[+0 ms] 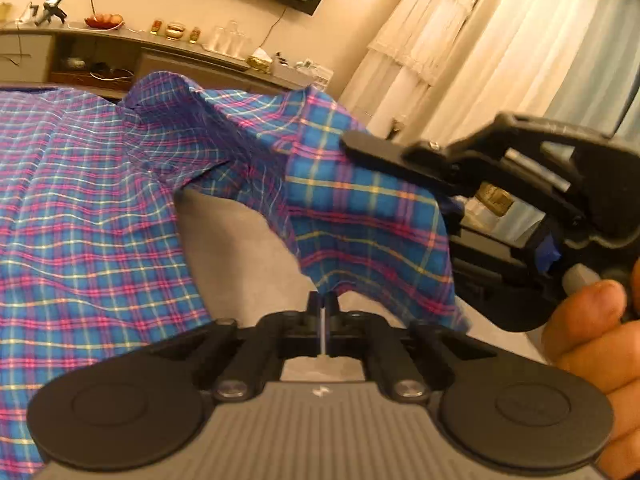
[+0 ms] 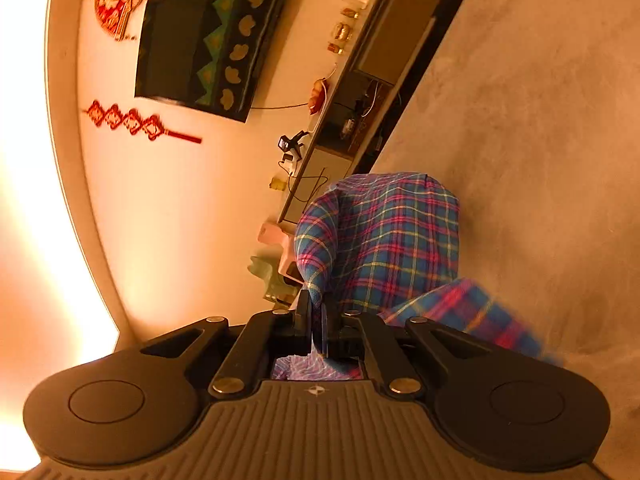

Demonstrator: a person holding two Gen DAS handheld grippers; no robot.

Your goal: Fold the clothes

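Note:
A blue, pink and yellow plaid shirt point(image 1: 92, 216) lies spread over a grey surface point(image 1: 236, 248), its right part lifted. My left gripper point(image 1: 322, 300) is shut on the lower edge of the lifted cloth. The right gripper point(image 1: 360, 146) shows at the right of the left wrist view, held by a hand point(image 1: 596, 320), clamped on the same cloth higher up. In the right wrist view the right gripper point(image 2: 316, 312) is shut on a fold of the plaid shirt point(image 2: 392, 240), which hangs down to the grey surface point(image 2: 540, 140).
A long low cabinet point(image 1: 160, 52) with ornaments, glasses and a fruit bowl point(image 1: 103, 21) stands along the far wall under a dark framed picture point(image 2: 208, 32). White curtains point(image 1: 500, 48) hang at the right. Red knot decorations point(image 2: 132, 120) hang on the wall.

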